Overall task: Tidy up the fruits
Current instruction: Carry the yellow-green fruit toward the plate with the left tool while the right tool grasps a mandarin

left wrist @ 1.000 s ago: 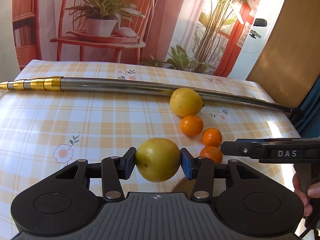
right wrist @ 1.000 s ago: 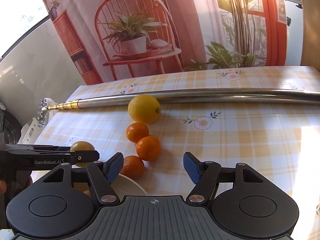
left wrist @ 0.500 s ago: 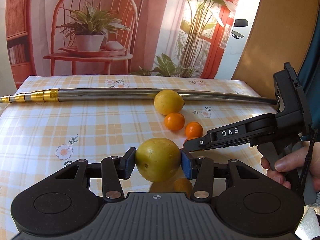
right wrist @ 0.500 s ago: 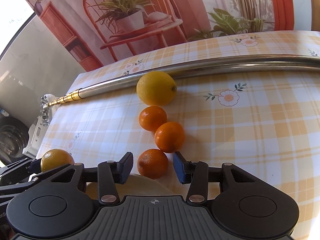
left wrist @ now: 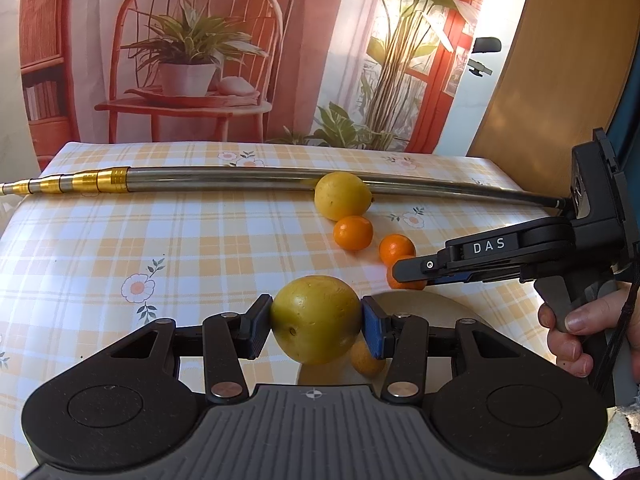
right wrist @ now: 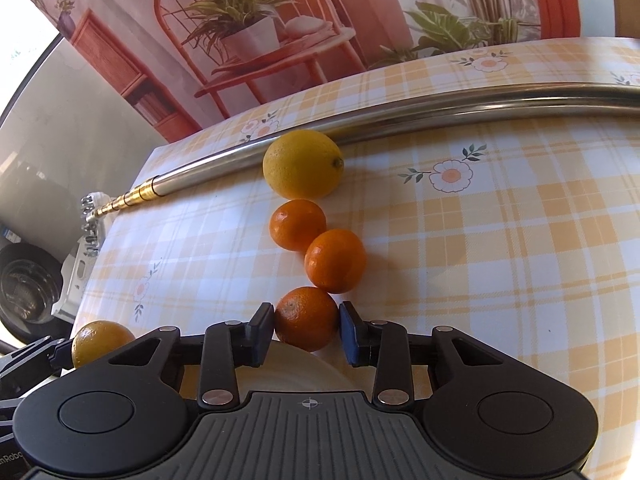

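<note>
A round yellow-green fruit [left wrist: 316, 318] is clamped off the table; a yellow lemon [right wrist: 303, 164] heads three small orange mandarins [right wrist: 306, 319] in a curved row.

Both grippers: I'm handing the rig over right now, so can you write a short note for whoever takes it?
Left gripper: shut on a yellow-green fruit, held above the white plate.
Right gripper: pads on either side of the nearest tangerine at the plate's edge; contact unclear.
On the cloth: lemon against the metal pole, two more tangerines.
Done: one small fruit in the plate.
Left: everything else.
</note>
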Motion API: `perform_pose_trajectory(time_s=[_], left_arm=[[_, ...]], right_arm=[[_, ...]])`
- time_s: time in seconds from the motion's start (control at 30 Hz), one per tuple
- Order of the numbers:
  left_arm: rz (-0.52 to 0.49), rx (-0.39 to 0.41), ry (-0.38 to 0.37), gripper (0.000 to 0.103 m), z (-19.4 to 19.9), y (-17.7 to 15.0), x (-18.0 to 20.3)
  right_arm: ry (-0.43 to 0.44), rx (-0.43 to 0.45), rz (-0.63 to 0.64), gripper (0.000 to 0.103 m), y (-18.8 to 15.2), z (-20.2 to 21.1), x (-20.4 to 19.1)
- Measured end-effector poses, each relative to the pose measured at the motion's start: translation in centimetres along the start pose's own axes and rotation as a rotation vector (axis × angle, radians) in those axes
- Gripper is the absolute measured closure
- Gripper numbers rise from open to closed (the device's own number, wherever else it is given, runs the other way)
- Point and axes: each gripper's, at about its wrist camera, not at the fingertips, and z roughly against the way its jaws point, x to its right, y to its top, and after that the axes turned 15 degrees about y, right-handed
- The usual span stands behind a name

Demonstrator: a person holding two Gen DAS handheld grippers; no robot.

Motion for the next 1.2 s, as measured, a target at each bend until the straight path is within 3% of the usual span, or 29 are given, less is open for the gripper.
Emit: perform_pose_trajectory(time_s=[0.33, 0.37, 0.4, 0.43, 0.63, 0.77, 1.0, 1.2], left_arm=[[-0.017, -0.021, -0.022, 0.053, 1.2, -0.8, 0.9], [-0.022, -0.024, -0.017, 0.053, 1.2, -0.9, 1.0], [-0.026, -0.023, -0.013, 0.053, 1.3, -1.0, 1.1], [-0.028, -0.02, -0.011, 0.053, 1.5, -1.0, 1.2], [-0.012, -0.018, -0.014, 0.053, 1.9, -1.1, 1.2], [-0.005, -0.016, -0.004, 0.053, 2.0, -1.2, 1.2], [0.02, -0.011, 0.008, 0.053, 2.0, -1.2, 0.5], [0.034, -0.009, 0.005, 0.053, 1.9, -1.4, 0.1]], right_arm=[[0.01, 0.077, 0.002, 0.076, -0.9, 3.0, 0.0], [0.008, 0.087, 0.013, 0.081, -1.1, 3.4, -0.2], [0.01, 0.094, 0.02, 0.095, -1.2, 3.8, -0.2], [0.023, 0.095, 0.019, 0.097, -1.4, 4.0, -0.3], [0.027, 0.083, -0.004, 0.096, -2.3, 4.4, 0.3], [0.045, 0.097, 0.007, 0.083, -2.1, 4.3, 0.3], [0.064, 0.064, 0.034, 0.078, 0.0, 1.9, -0.8], [0.029, 0.005, 0.097, 0.071, 0.9, -0.4, -1.9]])
